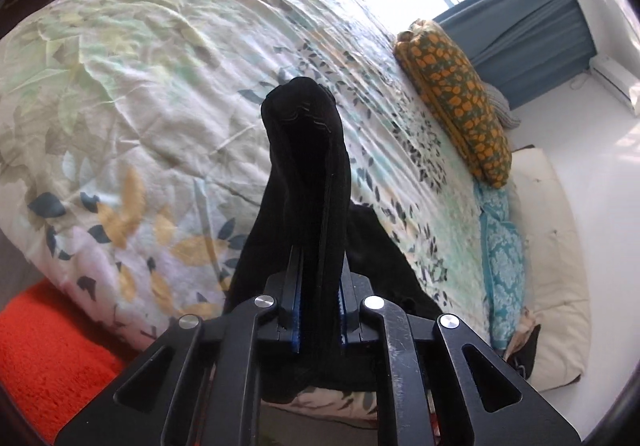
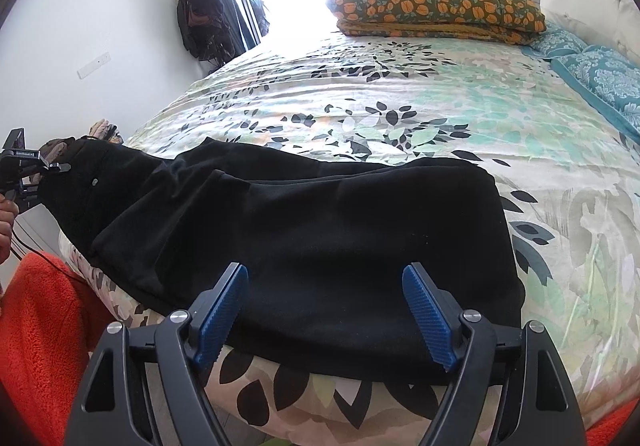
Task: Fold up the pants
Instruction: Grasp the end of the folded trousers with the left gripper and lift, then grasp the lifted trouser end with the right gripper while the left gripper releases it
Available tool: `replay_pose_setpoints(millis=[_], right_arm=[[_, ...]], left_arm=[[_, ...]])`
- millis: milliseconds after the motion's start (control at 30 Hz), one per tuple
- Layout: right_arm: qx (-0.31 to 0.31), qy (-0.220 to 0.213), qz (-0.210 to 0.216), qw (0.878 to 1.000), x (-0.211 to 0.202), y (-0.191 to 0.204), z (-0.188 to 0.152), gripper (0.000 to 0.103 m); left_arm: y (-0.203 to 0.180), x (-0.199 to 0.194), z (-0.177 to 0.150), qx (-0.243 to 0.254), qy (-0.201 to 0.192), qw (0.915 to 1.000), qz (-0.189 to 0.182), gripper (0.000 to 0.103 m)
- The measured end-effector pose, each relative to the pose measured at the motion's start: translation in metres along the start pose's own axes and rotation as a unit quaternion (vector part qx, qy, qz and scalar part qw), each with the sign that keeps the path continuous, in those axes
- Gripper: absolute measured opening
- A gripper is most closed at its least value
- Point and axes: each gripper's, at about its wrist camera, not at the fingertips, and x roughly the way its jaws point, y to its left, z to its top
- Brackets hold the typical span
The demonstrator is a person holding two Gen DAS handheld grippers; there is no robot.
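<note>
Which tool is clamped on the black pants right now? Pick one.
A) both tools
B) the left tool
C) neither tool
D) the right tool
B: the left tool is shut on a bunch of the black pants, while the right tool stands open just above them.

I am seeing the pants point(image 2: 304, 221) looking like matt black fleecy cloth, the bedspread point(image 2: 440, 113) showing as crinkled printed cotton, the rug point(image 1: 52, 350) reading as rough orange pile, and the right gripper point(image 2: 324, 306) wearing ribbed blue pads point(image 2: 430, 320) on matt black plastic.
</note>
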Motion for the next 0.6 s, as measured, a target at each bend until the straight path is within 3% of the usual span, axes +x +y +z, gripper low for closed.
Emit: replay_pose_setpoints(millis=[100,200,233,300,367,400,433,500,533,600], right_arm=[[0.048,0.020,0.048,0.997,0.004,0.006,0.011,0.080],[0.123,0.049,0.165,0.977,0.017,0.029,0.044,0.080],[0.150,0.063,0.213,0.963,0.026,0.039,0.056,0.082],[0.207,0.099,0.308,0.923,0.051,0.059,0.077,0.092],[0.251,0.124,0.367,0.887,0.076,0.074,0.086,0.095],[0.260,0.130,0.378,0.879,0.085,0.079,0.088,0.095],[0.259,0.136,0.375,0.880,0.093,0.083,0.087,0.097],[0.261,0.156,0.355,0.884,0.108,0.087,0.082,0.101],[0.267,0.162,0.356,0.881,0.114,0.087,0.077,0.101],[0.279,0.164,0.358,0.876,0.120,0.085,0.072,0.101]], left_arm=[[-0.052,0.014,-0.027,0.065,0.007,0.9979,-0.002,0.010],[-0.103,0.040,-0.065,0.156,0.005,0.9874,0.029,0.011],[-0.116,0.051,-0.077,0.177,0.010,0.9836,0.034,0.011],[-0.133,0.072,-0.099,0.209,0.022,0.9769,0.036,0.012],[-0.148,0.092,-0.118,0.253,0.031,0.9664,0.033,0.017],[-0.153,0.100,-0.128,0.276,0.042,0.9598,0.031,0.026],[-0.158,0.103,-0.137,0.296,0.057,0.9530,0.026,0.036],[-0.161,0.095,-0.148,0.316,0.058,0.9464,0.029,0.038],[-0.158,0.088,-0.148,0.316,0.060,0.9467,0.016,0.050],[-0.147,0.069,-0.140,0.291,0.060,0.9546,-0.013,0.060]])
